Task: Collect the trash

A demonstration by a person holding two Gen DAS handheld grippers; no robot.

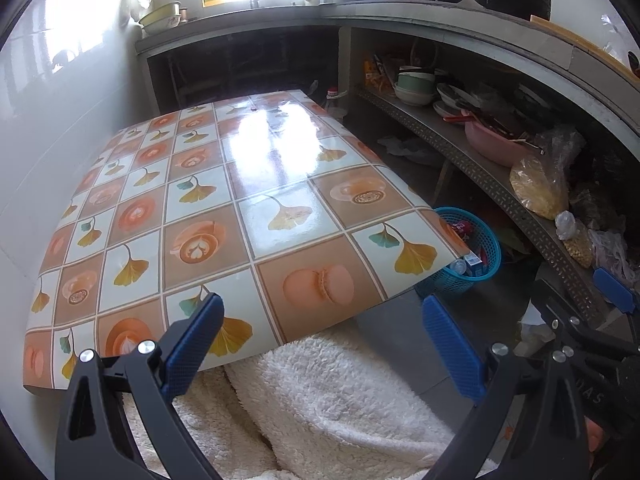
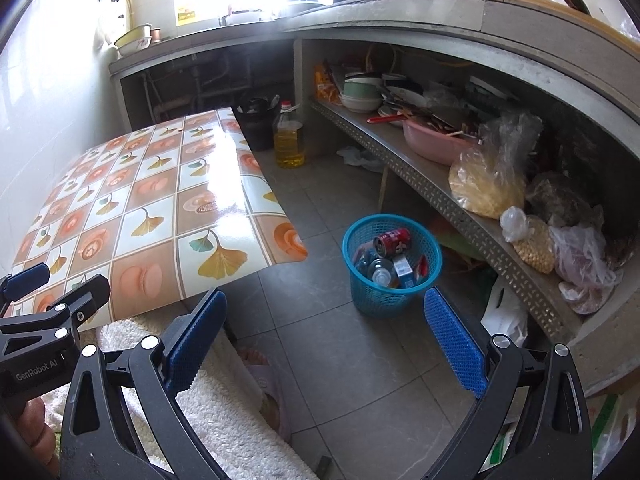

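Worktop (image 2: 132, 208) sits left, against the wall. Basket (image 2: 390, 276) stands on the floor (image 2: 320, 320) right of the worktop's near corner, apart from it. In the basket: can (image 2: 393, 240) on top, bottle (image 2: 380, 274) and carton (image 2: 402, 270) below. Oil bottle (image 2: 289, 136) on the floor beyond the worktop's far right edge, bin (image 2: 258, 120) just left of it. Shelf (image 2: 440, 196) runs along the right, bearing bowls (image 2: 360, 94), basin (image 2: 434, 142) and bags (image 2: 486, 184).

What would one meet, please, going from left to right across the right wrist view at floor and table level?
Patterned glossy tablecloth table → clear plastic bottle of yellow oil → blue plastic mesh basket holding a red can → clear plastic bag of yellow grains on the perforated metal shelf.
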